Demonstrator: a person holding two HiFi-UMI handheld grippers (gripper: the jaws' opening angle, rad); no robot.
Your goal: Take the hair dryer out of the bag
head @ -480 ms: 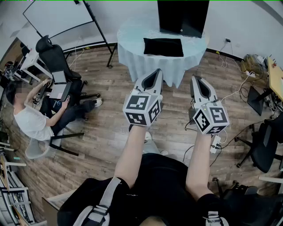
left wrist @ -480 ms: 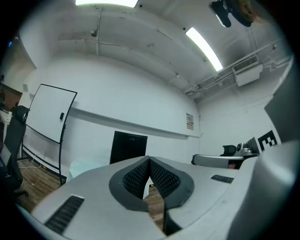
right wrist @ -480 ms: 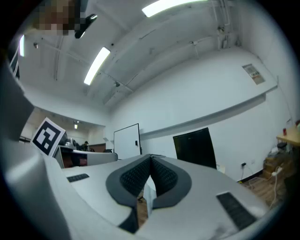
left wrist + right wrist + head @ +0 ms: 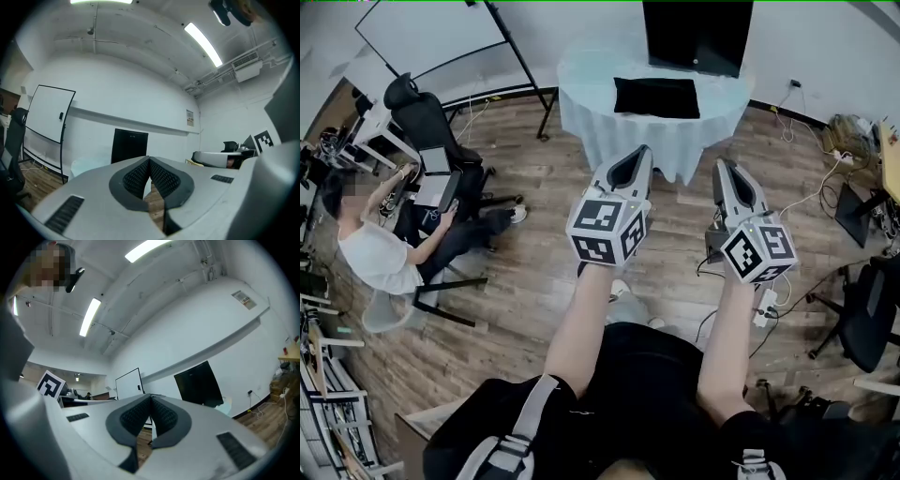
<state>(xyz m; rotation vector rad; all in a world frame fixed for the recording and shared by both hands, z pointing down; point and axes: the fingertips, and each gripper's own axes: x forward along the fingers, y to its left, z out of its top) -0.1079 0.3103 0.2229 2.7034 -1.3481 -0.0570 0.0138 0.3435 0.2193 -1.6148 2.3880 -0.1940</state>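
A flat black bag (image 4: 656,97) lies on the round table (image 4: 591,75) with the pale cloth, far ahead of me. No hair dryer shows. My left gripper (image 4: 638,150) and right gripper (image 4: 722,164) are held out side by side in the air over the wooden floor, short of the table, pointing roughly level toward it. Both are shut with nothing between the pads. In the left gripper view the left gripper (image 4: 149,159) has its ribbed pads meeting at the tip. The right gripper view shows the same for the right gripper (image 4: 151,396).
A black screen (image 4: 697,36) stands behind the bag on the table. A whiteboard on a stand (image 4: 441,33) is at the left. A seated person (image 4: 380,253) with an office chair (image 4: 422,122) sits at the left. Cables and a power strip (image 4: 766,302) lie at the right.
The whole scene has slid slightly to the right in the head view. Both grippers keep the same pose and stay shut.
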